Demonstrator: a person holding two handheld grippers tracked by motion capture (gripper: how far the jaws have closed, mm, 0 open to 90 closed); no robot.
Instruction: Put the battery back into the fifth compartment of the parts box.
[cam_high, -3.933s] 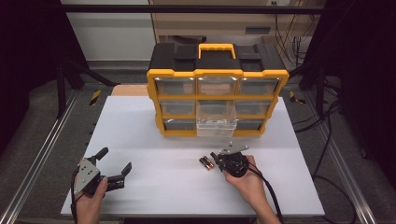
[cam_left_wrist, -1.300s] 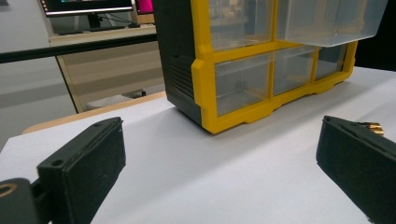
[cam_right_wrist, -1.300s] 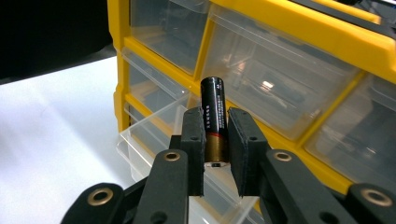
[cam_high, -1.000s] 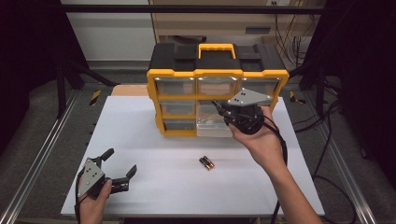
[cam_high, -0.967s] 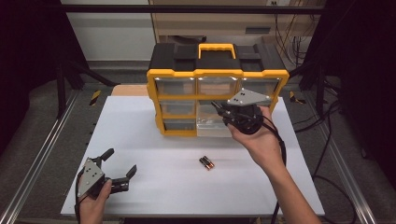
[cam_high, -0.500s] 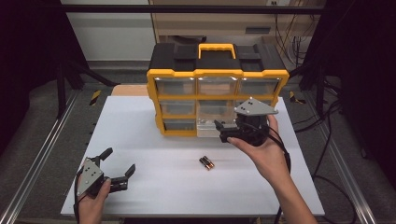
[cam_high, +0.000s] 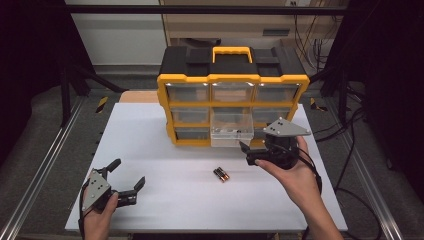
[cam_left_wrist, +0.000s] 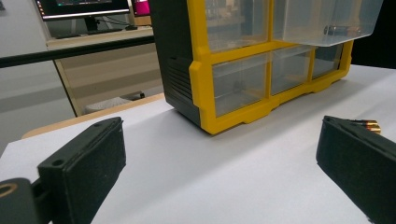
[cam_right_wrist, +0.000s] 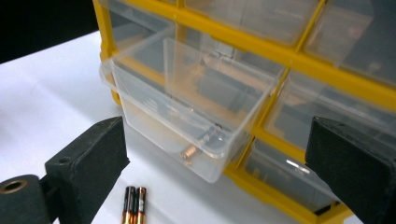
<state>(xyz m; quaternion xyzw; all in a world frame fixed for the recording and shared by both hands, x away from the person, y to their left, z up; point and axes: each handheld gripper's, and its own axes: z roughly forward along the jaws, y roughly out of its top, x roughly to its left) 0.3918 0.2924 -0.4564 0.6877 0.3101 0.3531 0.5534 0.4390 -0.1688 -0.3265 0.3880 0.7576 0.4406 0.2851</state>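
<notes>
Your right tongs (cam_high: 248, 154) hang released just off the pulled-out clear drawer (cam_high: 231, 129) of the yellow organizer (cam_high: 233, 80) at the table's (cam_high: 150, 150) far edge. One battery (cam_right_wrist: 201, 142) lies inside that drawer. Two batteries (cam_high: 221, 174) lie side by side mid-table, nothing between them and either tongs. Your left tongs (cam_high: 127, 175), also released, rest near the table's near left corner.
</notes>
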